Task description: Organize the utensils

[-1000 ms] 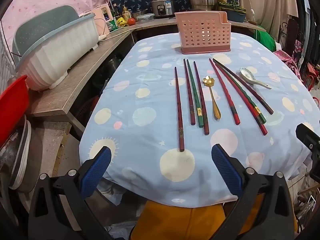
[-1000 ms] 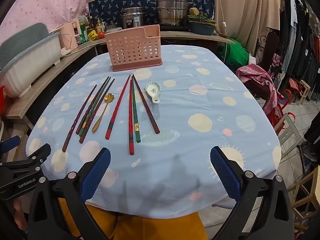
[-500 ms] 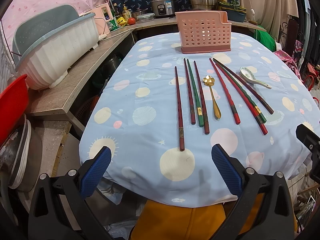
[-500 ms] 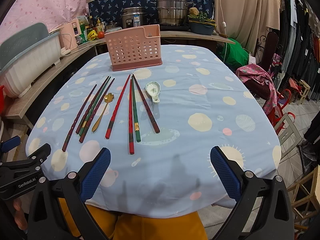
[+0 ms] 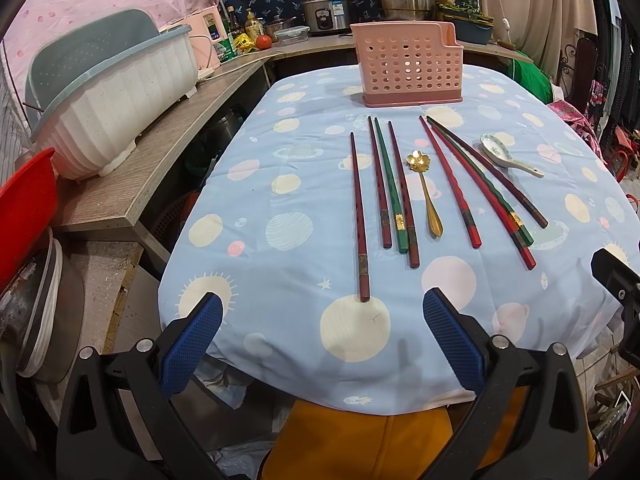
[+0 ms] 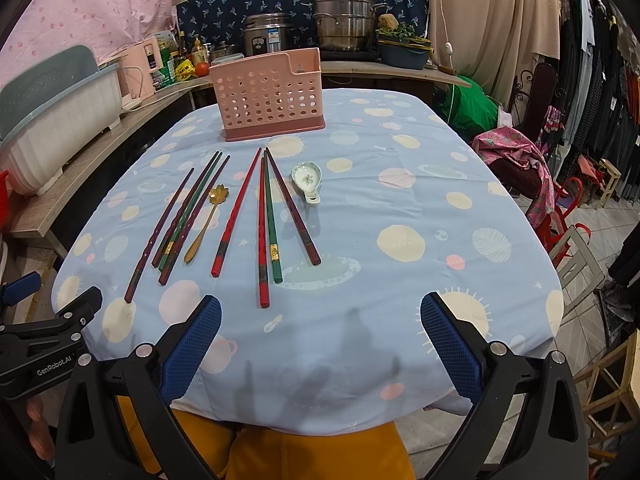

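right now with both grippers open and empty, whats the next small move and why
Probably ease the left gripper forward and down onto the lone dark red chopstick. Its near end lies just ahead of the open jaws, apart from the others. The pink perforated plastic holder looks empty, and nothing is gripped.

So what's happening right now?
Left gripper, right gripper open, empty. Chopsticks, gold spoon lying before pink perforated holder. Nothing blocking.

Nothing has changed; both grippers hang spread and unmoved.
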{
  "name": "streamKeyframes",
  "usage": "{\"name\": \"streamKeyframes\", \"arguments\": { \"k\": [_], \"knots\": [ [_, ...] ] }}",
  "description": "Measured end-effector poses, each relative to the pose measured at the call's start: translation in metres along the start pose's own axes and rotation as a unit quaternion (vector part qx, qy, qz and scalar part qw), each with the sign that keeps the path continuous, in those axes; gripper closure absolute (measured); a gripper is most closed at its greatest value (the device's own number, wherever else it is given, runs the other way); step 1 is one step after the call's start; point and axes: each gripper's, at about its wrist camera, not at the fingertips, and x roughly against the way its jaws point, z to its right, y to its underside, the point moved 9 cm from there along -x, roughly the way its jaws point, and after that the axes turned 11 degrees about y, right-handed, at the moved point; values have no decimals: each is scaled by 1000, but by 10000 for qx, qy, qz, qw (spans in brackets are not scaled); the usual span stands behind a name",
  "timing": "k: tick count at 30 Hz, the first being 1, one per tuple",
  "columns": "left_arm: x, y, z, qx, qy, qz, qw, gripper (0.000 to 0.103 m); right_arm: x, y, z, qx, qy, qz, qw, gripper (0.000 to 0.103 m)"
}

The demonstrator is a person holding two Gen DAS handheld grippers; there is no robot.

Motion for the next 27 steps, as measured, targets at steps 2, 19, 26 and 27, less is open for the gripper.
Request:
{"name": "streamKeyframes", "arguments": {
  "k": [2, 19, 26, 27],
  "knots": [
    [0, 1, 0, -7, -2, 8, 10000, 7, 0, 0, 0, -4, -3, 0, 10000, 7],
    [0, -3, 0, 8, -21, 19, 10000, 7, 0, -2, 0, 3, -7, 6, 10000, 7],
    [0, -6, 1, 35, -46, 27, 10000, 7, 1, -3, 2, 17, -14, 20, 10000, 7],
    [0, -6, 1, 33, -47, 28, 10000, 7, 2, -3, 3, 14, -14, 15, 10000, 7]
  ]
}}
